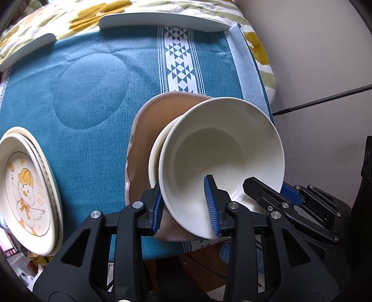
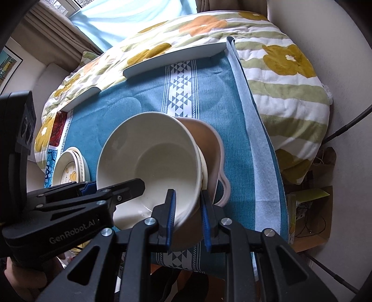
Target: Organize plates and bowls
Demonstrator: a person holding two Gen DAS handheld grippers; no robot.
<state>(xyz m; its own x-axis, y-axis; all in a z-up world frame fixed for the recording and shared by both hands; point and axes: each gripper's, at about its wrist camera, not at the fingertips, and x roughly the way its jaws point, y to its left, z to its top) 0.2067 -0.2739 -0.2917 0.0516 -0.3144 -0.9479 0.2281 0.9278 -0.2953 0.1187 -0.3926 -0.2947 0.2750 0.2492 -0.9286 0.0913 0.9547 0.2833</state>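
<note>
A white bowl sits nested on a second white bowl, both over a tan bowl near the table's front edge. My left gripper is shut on the white bowl's near rim, one finger inside and one outside. My right gripper is shut on the same bowl at its other side, and it also shows in the left wrist view. A stack of duck-print plates lies at the left, and shows small in the right wrist view.
A teal cloth with a white patterned stripe covers the table. A white curved rail runs along its far edge, with a flowered quilt behind. The cloth's right edge drops off to the floor.
</note>
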